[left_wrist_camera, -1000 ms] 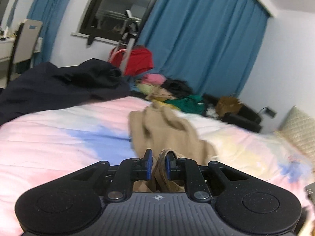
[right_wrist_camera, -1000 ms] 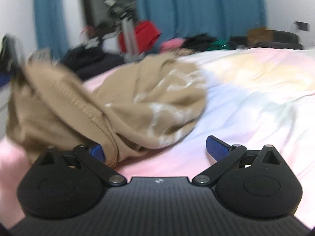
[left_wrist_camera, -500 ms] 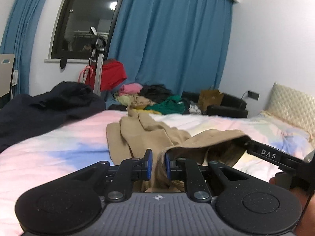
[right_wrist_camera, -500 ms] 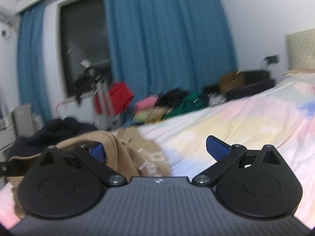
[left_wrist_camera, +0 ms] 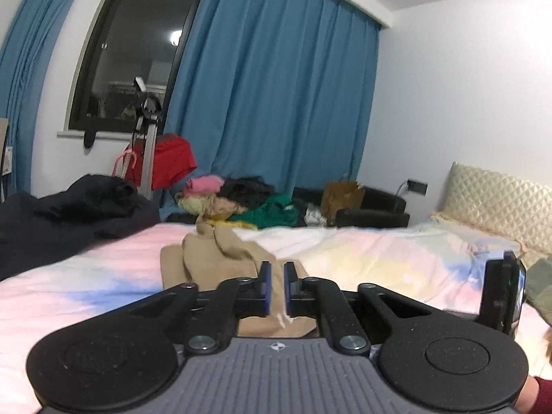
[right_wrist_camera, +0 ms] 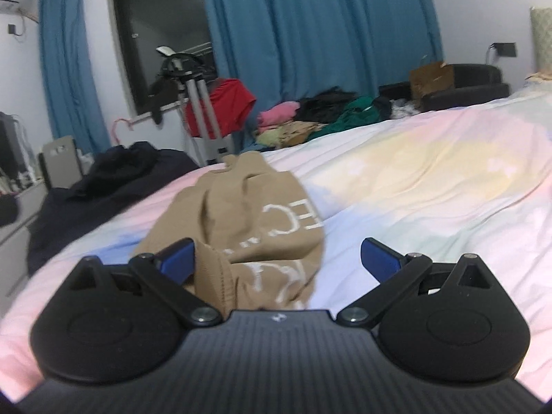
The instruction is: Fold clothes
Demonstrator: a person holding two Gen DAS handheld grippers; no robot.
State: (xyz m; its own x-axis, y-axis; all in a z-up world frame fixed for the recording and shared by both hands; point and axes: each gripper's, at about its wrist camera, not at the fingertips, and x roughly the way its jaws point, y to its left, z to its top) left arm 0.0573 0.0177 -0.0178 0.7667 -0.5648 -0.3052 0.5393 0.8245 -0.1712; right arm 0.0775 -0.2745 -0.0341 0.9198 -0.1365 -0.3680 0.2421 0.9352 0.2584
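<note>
1. The tan garment (left_wrist_camera: pixel 220 262) lay crumpled on the pastel bedspread (left_wrist_camera: pixel 379 258), toward the bed's left side and well short of the far edge; white lettering showed on its near fold in the right wrist view (right_wrist_camera: pixel 286 241).
2. The left gripper (left_wrist_camera: pixel 275 289) had its blue pads almost together with only a narrow slit between them; tan cloth showed through and under that slit, but I could not tell whether the pads actually pinched it.
3. The right gripper (right_wrist_camera: pixel 276 258) stood spread wide, released; its left pad touched or sat just beside a ribbed edge of the tan garment, and its right pad hung over bare bedspread (right_wrist_camera: pixel 431 179).
4. A dark navy garment (left_wrist_camera: pixel 69 220) was heaped at the bed's far left corner, apart from the tan one.
5. Beyond the far edge of the bed a loose pile of clothes (left_wrist_camera: pixel 241 200) sat below the blue curtain (left_wrist_camera: pixel 276 103); pink, black, yellow and green pieces were in it; what carried the pile was hidden.
6. A brown paper bag (left_wrist_camera: pixel 341 196) stood by a black sofa (left_wrist_camera: pixel 376 210) near the far right; its contents could not be seen.
7. A red cloth (left_wrist_camera: pixel 172 162) hung on a stand before the dark window (left_wrist_camera: pixel 138 51).
8. A sliver of a red sleeve (left_wrist_camera: pixel 538 396) showed at the lower right of the left wrist view.
</note>
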